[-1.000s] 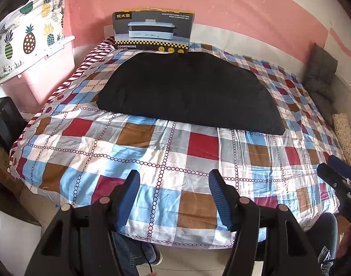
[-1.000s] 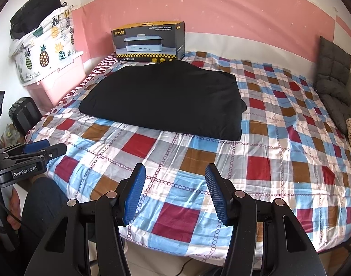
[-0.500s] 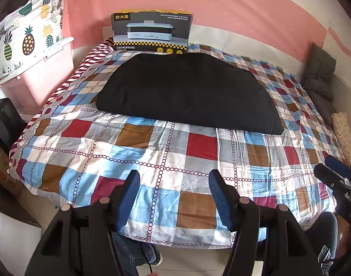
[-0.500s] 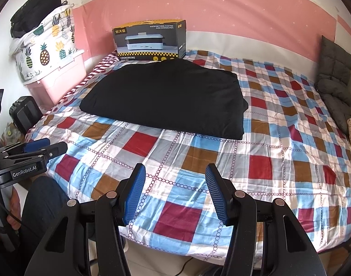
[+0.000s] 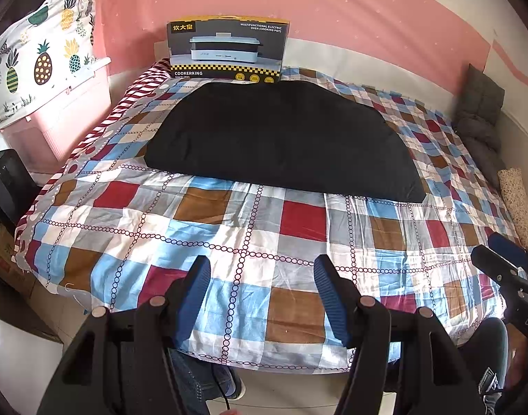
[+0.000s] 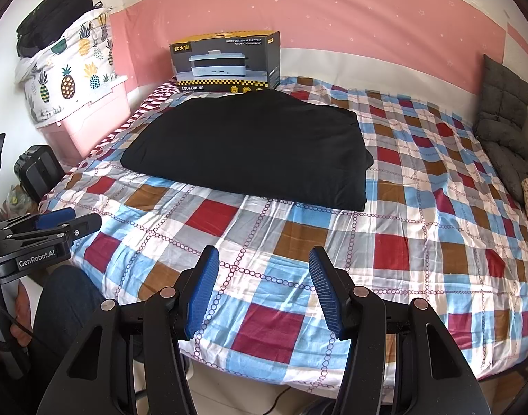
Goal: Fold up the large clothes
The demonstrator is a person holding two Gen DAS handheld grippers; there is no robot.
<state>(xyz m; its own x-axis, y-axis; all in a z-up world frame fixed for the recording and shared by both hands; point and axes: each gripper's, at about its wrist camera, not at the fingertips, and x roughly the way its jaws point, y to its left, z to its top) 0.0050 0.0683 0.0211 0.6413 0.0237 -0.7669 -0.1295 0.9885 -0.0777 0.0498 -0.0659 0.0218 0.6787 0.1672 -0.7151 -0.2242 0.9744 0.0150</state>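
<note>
A large black garment point(image 5: 278, 138) lies folded in a flat rectangle on the checked bedspread point(image 5: 229, 228), toward the far side of the bed; it also shows in the right wrist view point(image 6: 250, 145). My left gripper point(image 5: 262, 269) is open and empty, held above the bed's near edge, well short of the garment. My right gripper point(image 6: 264, 259) is open and empty, also over the near edge. Each gripper shows at the side of the other's view: the right one point(image 5: 502, 259), the left one point(image 6: 70, 219).
A cooker box point(image 5: 227, 52) stands at the head of the bed just behind the garment. A pink storage bin point(image 6: 91, 121) with a pineapple-print bag point(image 6: 70, 79) stands left of the bed. Grey cushions point(image 6: 502, 121) lie along the right wall. My legs are below the bed edge.
Both grippers have drifted slightly; the view shifts a little. The garment has not moved and both grippers stay open.
</note>
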